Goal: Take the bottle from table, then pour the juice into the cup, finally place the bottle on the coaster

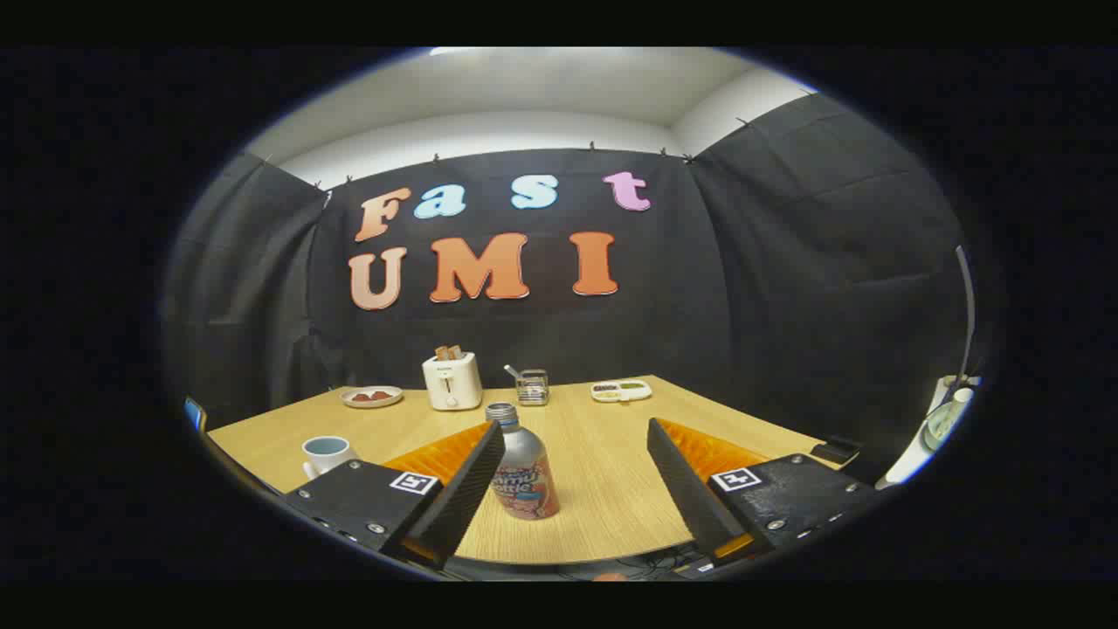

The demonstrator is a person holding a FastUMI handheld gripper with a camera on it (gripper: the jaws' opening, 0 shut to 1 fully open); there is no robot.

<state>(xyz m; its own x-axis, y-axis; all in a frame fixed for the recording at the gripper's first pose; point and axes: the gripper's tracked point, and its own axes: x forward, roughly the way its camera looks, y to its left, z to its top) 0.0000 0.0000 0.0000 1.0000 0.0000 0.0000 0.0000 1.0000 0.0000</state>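
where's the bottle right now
The bottle stands upright on the table between the open gripper's fingers, close to the left one; the cup sits further left.

Low forward view across table (603, 489)

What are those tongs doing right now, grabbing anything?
Tongs: open, holding nothing; the juice bottle stands between the fingers, close by one of them, not gripped.

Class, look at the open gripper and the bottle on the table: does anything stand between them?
Nothing visible does. The gripper is open, and the bottle stands upright on the table between its fingers, close to the left one, with only bare tabletop around it.
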